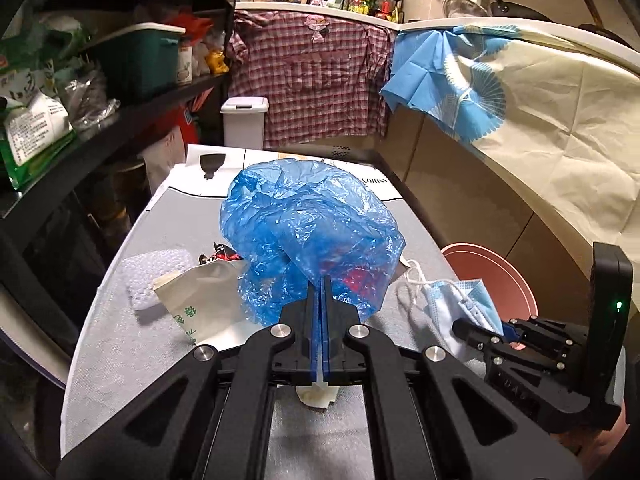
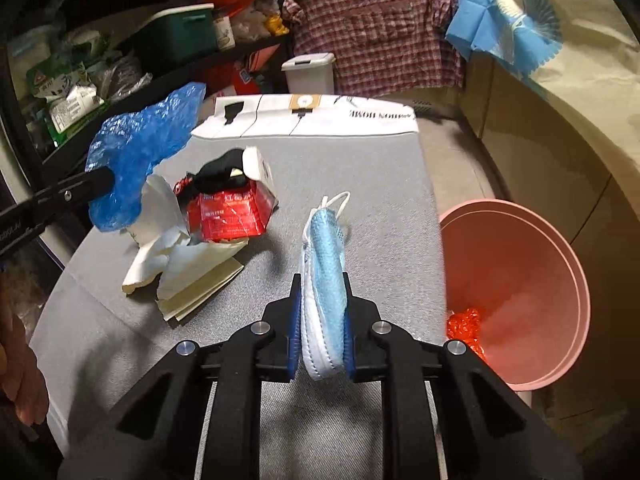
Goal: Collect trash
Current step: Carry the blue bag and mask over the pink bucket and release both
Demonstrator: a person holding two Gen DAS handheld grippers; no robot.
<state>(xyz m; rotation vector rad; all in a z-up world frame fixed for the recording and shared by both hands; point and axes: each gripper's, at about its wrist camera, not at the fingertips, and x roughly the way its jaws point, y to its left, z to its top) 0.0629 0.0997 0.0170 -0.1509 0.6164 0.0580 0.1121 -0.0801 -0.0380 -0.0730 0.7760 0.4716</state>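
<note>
Left gripper jaws clamped on crumpled translucent blue bag, bag lifted above grey worktop. Beneath it: bubble wrap, torn paper, red packet. Right gripper jaws pinching folded blue-white mask, ear loops dangling, held over worktop's right part. Pink bin beside worktop at right, red wrapper inside.
</note>
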